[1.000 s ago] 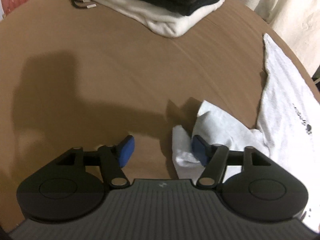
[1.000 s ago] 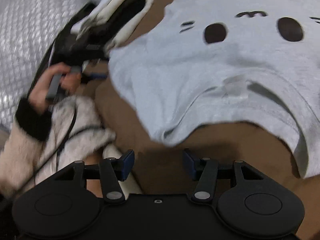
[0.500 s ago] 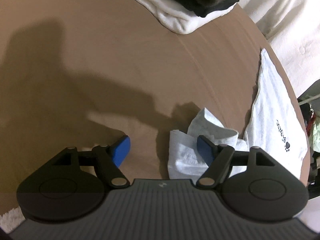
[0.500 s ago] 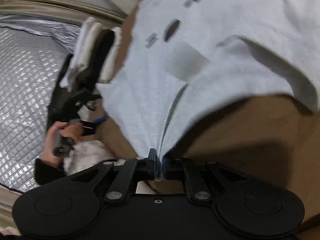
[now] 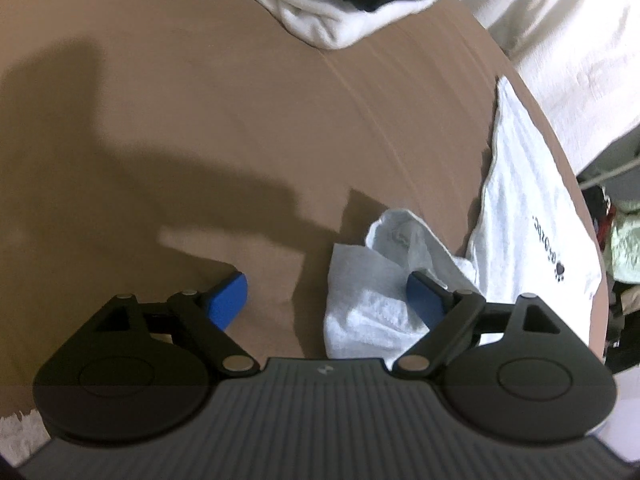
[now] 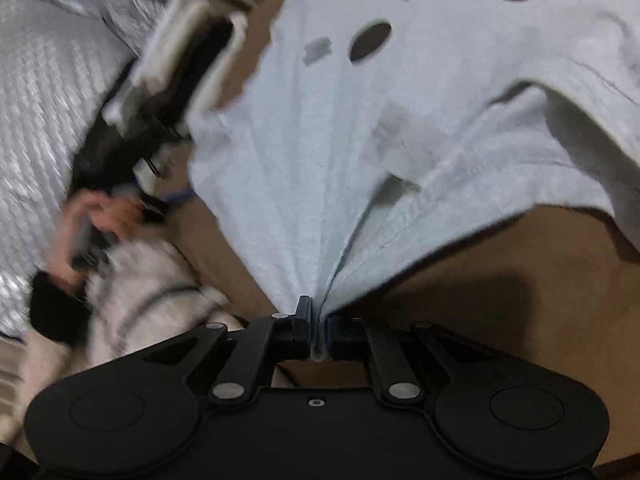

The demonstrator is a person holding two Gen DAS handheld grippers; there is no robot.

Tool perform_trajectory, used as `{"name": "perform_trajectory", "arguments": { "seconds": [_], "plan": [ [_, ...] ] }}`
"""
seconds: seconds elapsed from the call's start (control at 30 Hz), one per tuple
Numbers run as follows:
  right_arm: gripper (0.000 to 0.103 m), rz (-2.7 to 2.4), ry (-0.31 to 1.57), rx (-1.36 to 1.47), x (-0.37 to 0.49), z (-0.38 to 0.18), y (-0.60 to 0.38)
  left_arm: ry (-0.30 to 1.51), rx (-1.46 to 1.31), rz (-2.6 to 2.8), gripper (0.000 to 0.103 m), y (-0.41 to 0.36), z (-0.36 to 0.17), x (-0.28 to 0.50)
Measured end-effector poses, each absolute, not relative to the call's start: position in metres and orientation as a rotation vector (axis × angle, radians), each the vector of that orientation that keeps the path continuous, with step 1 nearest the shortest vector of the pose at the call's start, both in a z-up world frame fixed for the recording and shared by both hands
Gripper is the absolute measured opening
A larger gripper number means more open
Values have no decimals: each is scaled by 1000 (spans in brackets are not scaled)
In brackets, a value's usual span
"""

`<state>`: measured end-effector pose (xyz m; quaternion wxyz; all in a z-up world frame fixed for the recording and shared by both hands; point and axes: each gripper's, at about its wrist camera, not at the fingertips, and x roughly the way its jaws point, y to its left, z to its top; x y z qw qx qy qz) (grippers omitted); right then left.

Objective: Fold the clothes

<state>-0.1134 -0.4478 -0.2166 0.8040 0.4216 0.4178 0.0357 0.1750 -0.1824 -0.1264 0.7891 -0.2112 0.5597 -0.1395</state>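
A white T-shirt [image 6: 400, 128] with dark oval prints lies spread on the brown table [image 6: 520, 300]. My right gripper [image 6: 318, 332] is shut on its near edge, and the cloth fans out from the pinch, lifted off the table. In the left wrist view the same T-shirt [image 5: 528, 208] lies at the right with its bunched sleeve [image 5: 376, 292] close in front. My left gripper [image 5: 328, 304] hovers over that sleeve, its jaws opening; the right blue pad [image 5: 422, 302] rests on the cloth, the left pad [image 5: 228, 300] stands over bare table.
A stack of folded white and dark clothes [image 5: 352, 4] sits at the far side of the table [image 5: 200, 120]. In the right wrist view a person's hand [image 6: 92, 224] in a fuzzy sleeve holds the left gripper's handle, beside a silver quilted surface [image 6: 48, 80].
My right gripper went from open to shut on the T-shirt's near edge and lifted it. My left gripper's jaws spread wider and tipped down over the sleeve.
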Motion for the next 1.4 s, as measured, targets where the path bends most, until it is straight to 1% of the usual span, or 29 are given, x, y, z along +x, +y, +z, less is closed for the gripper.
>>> {"name": "perform_trajectory", "arguments": {
  "seconds": [0.07,0.2,0.27,0.33,0.4,0.5,0.63,0.73,0.83,0.9,0.93,0.97,1.0,1.03,1.07,1.1,1.13,1.23,1.33,1.4],
  "plan": [
    [16,125,927,884,-113,-213,-440,1183,-436,-278,87,-182,-122,174],
    [16,226,989,846,-112,-206,-424,1138,-376,-263,88,-183,-111,167],
    [18,203,933,809,-115,-192,-431,1149,-387,-291,88,-184,-111,165],
    [24,164,892,755,-118,-176,-443,1172,-420,-328,88,-184,-113,166],
    [35,134,845,704,-121,-159,-455,1194,-450,-350,88,-184,-115,165],
    [43,101,774,635,-125,-136,-472,1144,-463,-367,88,-183,-109,161],
    [44,96,776,408,-109,-112,-498,1074,-461,-421,88,-186,-97,153],
    [50,68,738,214,-98,-96,-528,1089,-404,-430,90,-197,-99,150],
    [51,6,707,208,-85,-94,-566,1127,-327,-394,90,-212,-107,155],
    [52,-61,744,231,-79,-99,-588,1153,-288,-385,89,-222,-115,158],
    [52,-79,778,200,-78,-101,-597,1167,-271,-389,85,-226,-120,159],
    [52,-97,812,167,-77,-104,-606,1156,-248,-423,42,-231,-121,158],
    [52,-104,806,139,-81,-106,-615,1152,-212,-449,7,-237,-120,156],
    [54,-118,770,138,-90,-110,-628,1148,-177,-474,6,-242,-119,155],
    [61,-144,729,194,-101,-118,-642,1116,-145,-485,6,-246,-114,149],
    [65,-171,687,252,-112,-125,-657,1068,-123,-494,6,-248,-104,142],
    [65,-250,724,379,-117,-135,-679,1020,-101,-503,6,-251,-95,134],
    [65,-360,736,695,-140,-144,-725,961,-237,-604,6,-255,-67,112],
    [65,-292,564,883,-171,-136,-751,930,-217,-742,6,-294,-33,87],
    [65,-307,532,905,-179,-135,-758,912,-198,-868,6,-332,-9,63]
  ]
}}
